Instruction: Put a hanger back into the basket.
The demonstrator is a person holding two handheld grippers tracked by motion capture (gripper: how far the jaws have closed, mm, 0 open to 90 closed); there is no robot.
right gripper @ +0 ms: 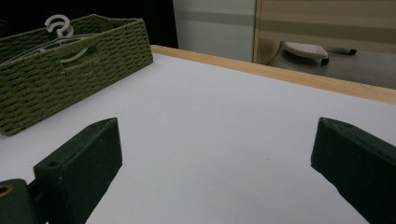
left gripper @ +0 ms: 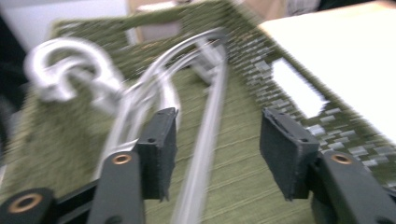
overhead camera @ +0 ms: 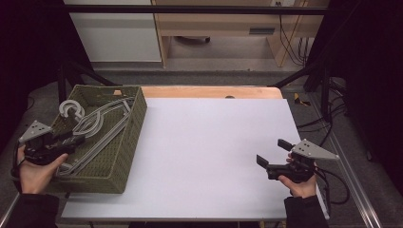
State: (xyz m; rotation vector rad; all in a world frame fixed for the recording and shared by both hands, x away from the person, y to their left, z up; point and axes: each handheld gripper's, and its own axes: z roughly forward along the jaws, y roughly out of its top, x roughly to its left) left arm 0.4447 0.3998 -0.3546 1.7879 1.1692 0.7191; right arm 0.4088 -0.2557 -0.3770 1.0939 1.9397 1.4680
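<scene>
left claw (left gripper: 217, 151) agape over basket (overhead camera: 135, 124) hangers (left gripper: 205, 130) | right claw (overhead camera: 272, 153) agape over table (overhead camera: 214, 142)

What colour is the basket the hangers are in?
Olive green, woven. The basket shows best in the right gripper view, with grey hangers inside.

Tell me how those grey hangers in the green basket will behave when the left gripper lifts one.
The hangers look like thin rigid plastic, so probably light and stiff. They lie stacked with hooks overlapping, so one may drag others along. The left gripper, open, straddles a smooth bar that might slip.
</scene>
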